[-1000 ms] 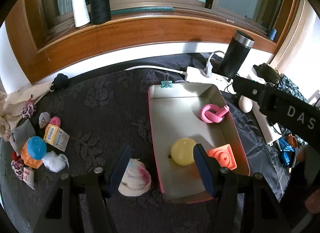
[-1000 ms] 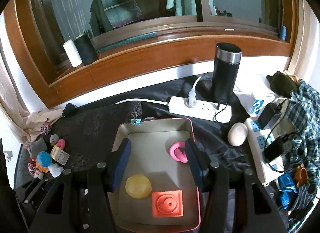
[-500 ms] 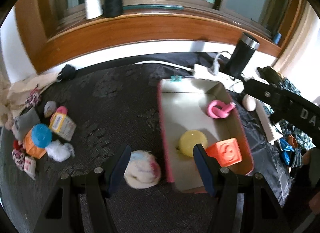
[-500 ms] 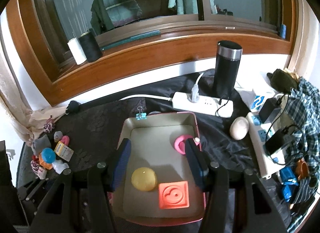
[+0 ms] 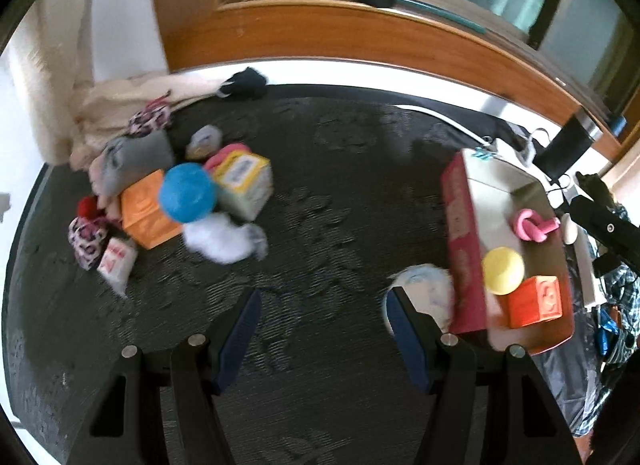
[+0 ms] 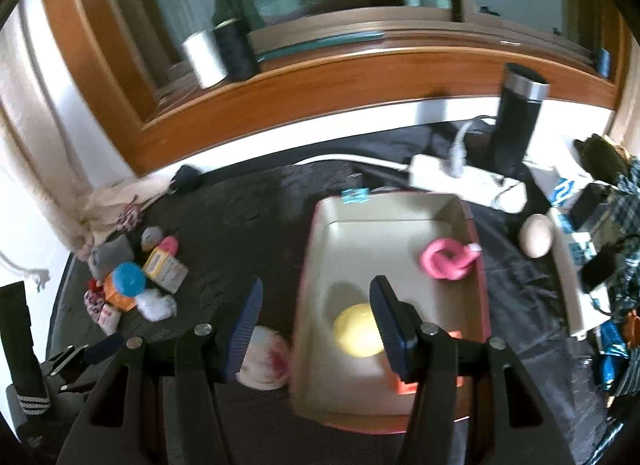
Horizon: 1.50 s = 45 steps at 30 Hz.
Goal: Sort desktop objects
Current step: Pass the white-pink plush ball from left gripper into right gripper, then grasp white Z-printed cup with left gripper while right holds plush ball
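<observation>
Where tray (image 6: 478,265) sits: one yellow ball (image 6: 356,329), one pink ring (image 6: 444,261).

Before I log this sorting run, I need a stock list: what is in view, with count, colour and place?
Tray: 1, pink outside, beige inside, right of the table.
Ball: 1, yellow, in tray.
Block: 1, orange, in tray.
Knotted toy: 1, pink, in tray.
Soft pouch: 1, white-pink, beside the tray's left wall.
Toy pile: 1, mixed colours, table's left.
Tumbler: 1, black, behind tray.
Power strip: 1, white, behind tray.
Egg-shaped thing: 1, beige, right of tray.
Left tongs: open, empty.
Right tongs: open, empty.
</observation>
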{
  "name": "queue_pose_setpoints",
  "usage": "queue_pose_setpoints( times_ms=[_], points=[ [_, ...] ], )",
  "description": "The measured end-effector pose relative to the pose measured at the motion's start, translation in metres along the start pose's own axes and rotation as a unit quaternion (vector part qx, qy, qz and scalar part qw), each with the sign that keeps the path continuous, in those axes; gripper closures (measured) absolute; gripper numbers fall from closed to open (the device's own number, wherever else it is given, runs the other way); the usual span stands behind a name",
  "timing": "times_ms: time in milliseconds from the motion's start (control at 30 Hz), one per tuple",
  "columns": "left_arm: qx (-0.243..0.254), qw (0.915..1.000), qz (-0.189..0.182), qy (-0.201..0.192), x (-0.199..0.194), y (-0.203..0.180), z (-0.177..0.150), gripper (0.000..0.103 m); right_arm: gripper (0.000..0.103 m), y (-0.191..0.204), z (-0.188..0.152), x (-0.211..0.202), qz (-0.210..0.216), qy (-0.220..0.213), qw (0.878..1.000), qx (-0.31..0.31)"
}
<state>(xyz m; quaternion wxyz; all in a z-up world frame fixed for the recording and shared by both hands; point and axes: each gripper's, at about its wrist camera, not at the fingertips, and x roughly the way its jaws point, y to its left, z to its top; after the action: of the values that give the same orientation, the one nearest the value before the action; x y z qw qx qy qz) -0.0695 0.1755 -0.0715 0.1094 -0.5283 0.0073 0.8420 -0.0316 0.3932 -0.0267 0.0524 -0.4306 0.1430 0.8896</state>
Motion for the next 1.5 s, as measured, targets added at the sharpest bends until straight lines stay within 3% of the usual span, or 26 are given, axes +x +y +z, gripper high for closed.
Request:
queue_pose_setpoints(
  times_ms=[167, 367, 633, 967, 1133, 1300, 1367, 1400, 1500],
  points=[
    [-0.021, 0.9997, 0.009, 0.003, -0.001, 0.033, -0.003, 0.036, 0.043, 0.035, -0.016, 0.021, 0.021, 0.035, 0.999, -0.024],
    [-0.060, 0.9977, 0.028, 0.016, 0.008, 0.085, -0.009, 0.036, 0.043, 0.061, -0.046, 0.051, 0.015, 0.087, 0.995, -0.047],
    [-0.092, 0.9945, 0.041, 0.029, 0.025, 0.141, -0.008, 0.036, 0.043, 0.071, -0.071, 0.086, -0.031, 0.130, 0.989, -0.061],
    [-0.118, 0.9896, 0.075, 0.034, 0.052, 0.211, -0.001, 0.036, 0.035, 0.084, -0.079, 0.113, -0.097, 0.136, 0.980, -0.104],
    [-0.113, 0.9899, 0.071, 0.047, 0.075, 0.221, 0.000, 0.036, 0.034, 0.089, -0.080, 0.123, -0.124, 0.134, 0.975, -0.127],
    [-0.094, 0.9917, 0.073, 0.048, 0.088, 0.216, 0.001, 0.036, 0.036, 0.088, -0.079, 0.123, -0.120, 0.131, 0.976, -0.126],
    [-0.087, 0.9923, 0.076, 0.044, 0.086, 0.212, 0.001, 0.043, 0.038, 0.088, -0.078, 0.123, -0.117, 0.130, 0.977, -0.124],
    [-0.086, 0.9925, 0.076, 0.042, 0.084, 0.210, 0.001, 0.054, 0.039, 0.087, -0.078, 0.123, -0.115, 0.130, 0.977, -0.123],
    [-0.083, 0.9929, 0.076, 0.037, 0.077, 0.203, -0.001, 0.060, 0.040, 0.087, -0.077, 0.122, -0.111, 0.129, 0.978, -0.121]
  ],
)
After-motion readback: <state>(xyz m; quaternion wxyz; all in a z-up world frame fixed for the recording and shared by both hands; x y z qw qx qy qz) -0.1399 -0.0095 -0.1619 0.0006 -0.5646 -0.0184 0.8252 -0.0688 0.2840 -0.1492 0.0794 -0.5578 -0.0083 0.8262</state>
